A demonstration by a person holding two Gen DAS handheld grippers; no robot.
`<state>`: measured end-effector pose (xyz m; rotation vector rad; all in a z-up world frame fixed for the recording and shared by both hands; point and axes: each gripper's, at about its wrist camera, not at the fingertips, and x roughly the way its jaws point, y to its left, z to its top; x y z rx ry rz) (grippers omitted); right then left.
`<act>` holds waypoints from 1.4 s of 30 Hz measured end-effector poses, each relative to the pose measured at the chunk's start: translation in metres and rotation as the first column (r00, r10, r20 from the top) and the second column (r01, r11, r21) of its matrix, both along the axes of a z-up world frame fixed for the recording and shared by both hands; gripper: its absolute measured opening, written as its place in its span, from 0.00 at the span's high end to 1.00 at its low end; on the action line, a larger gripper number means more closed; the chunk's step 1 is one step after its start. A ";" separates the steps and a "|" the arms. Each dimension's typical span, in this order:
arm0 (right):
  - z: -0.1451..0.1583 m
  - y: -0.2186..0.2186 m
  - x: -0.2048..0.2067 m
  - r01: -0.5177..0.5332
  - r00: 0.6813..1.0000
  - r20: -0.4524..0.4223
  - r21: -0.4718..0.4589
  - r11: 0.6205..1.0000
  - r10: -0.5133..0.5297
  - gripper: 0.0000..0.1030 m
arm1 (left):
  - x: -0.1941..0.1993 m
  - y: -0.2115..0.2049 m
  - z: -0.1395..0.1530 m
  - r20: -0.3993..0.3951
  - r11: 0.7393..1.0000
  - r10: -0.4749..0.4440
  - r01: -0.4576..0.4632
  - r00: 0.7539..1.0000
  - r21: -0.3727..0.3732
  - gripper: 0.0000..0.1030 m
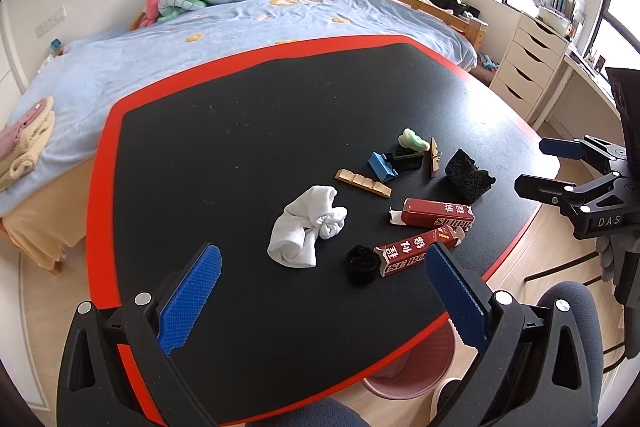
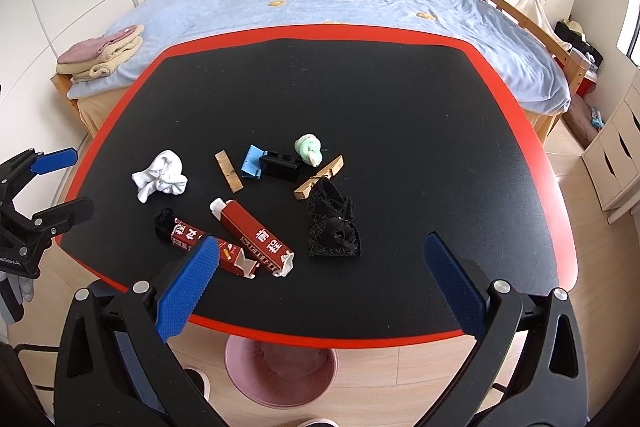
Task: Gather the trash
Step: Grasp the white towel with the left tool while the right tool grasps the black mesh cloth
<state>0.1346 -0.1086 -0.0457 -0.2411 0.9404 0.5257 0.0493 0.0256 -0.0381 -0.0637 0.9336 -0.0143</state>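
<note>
Now – left gripper wide | right gripper wide | red cartons just ahead – untouched

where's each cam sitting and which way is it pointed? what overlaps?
Left wrist: on the left gripper, over the table's near-left edge, facing the bed; own open fingers low, right gripper at right.
Right wrist: on the right gripper, over the near edge, facing the bed; own open fingers low, left gripper at left.
Shared: white cloth, red boxes, pink bin.
</note>
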 end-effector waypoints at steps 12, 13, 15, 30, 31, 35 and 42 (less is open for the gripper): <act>-0.036 0.013 0.057 -0.008 0.990 -0.141 -0.052 0.999 0.001 0.03 | 0.053 0.019 -0.039 -0.149 0.999 -0.038 0.035 0.988 -0.022 0.05; -0.039 0.014 0.059 -0.010 0.989 -0.148 -0.058 0.998 0.001 0.03 | 0.055 0.020 -0.044 -0.159 0.999 -0.037 0.034 0.987 -0.021 0.05; -0.044 0.016 0.063 -0.013 0.988 -0.156 -0.067 0.998 0.003 0.03 | 0.059 0.022 -0.053 -0.181 0.999 -0.034 0.029 0.983 -0.026 0.05; -0.064 0.024 0.070 -0.046 0.979 -0.201 -0.060 0.997 0.033 0.63 | 0.061 0.032 -0.065 -0.186 0.999 -0.023 0.018 0.982 -0.026 0.59; -0.064 0.024 0.069 -0.049 0.981 -0.192 -0.069 0.996 0.035 0.64 | 0.061 0.032 -0.064 -0.183 1.000 -0.022 0.018 0.983 -0.022 0.62; -0.062 0.024 0.065 -0.033 0.983 -0.180 -0.063 0.997 0.021 0.66 | 0.056 0.034 -0.059 -0.167 1.000 -0.008 0.006 0.986 -0.018 0.65; -0.040 0.008 0.048 -0.009 0.990 -0.138 -0.020 1.000 0.006 0.66 | 0.039 0.031 -0.035 -0.112 1.000 -0.008 0.008 0.994 0.002 0.65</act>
